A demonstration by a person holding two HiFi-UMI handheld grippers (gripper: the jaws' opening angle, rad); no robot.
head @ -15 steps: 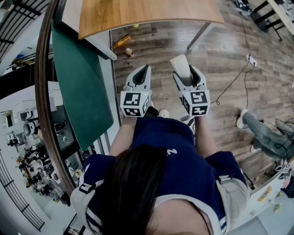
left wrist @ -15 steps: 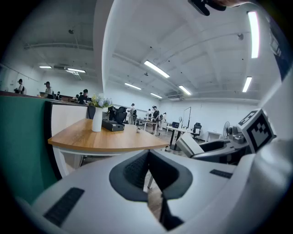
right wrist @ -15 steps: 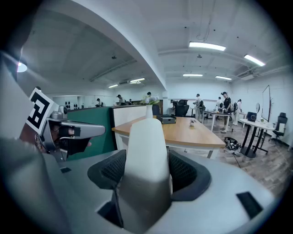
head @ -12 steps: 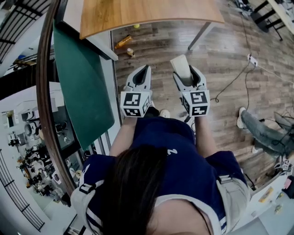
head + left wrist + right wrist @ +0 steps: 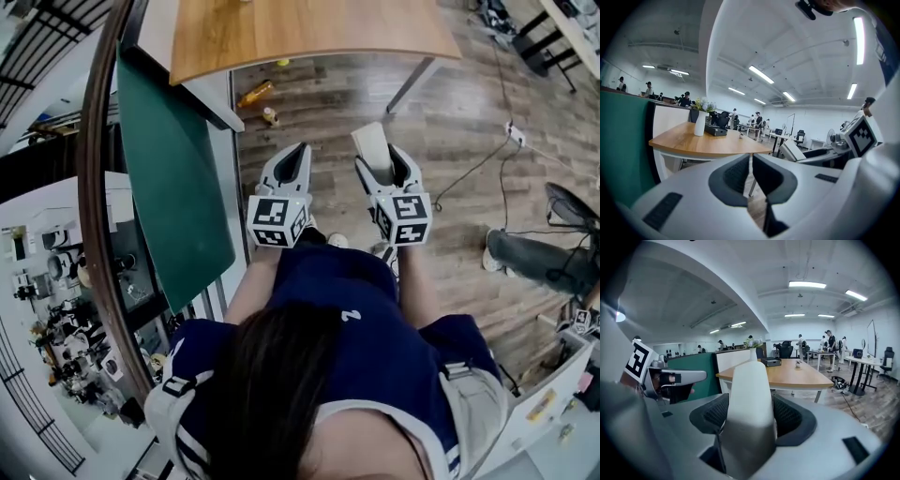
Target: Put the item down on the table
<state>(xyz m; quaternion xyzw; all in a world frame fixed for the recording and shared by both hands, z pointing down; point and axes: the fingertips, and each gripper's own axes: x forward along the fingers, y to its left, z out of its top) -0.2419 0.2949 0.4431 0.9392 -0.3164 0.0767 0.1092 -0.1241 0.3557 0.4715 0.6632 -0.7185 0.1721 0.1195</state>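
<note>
My right claw (image 5: 382, 164) is clamped on the white item (image 5: 749, 390), whose long axis pokes forward past the jaws. The wooden counter (image 5: 309, 33) lies well ahead and slightly left. My left claw (image 5: 751, 174) is closed and empty.

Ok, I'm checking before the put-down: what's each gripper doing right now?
Left gripper: closed, holding nothing.
Right gripper: closed on the white item, which sticks out ahead of it.

The surface (image 5: 309, 33) lies ahead of the left hand-held gripper (image 5: 299, 152) and the right hand-held gripper (image 5: 382, 159), which carries the item (image 5: 368, 139).
</note>
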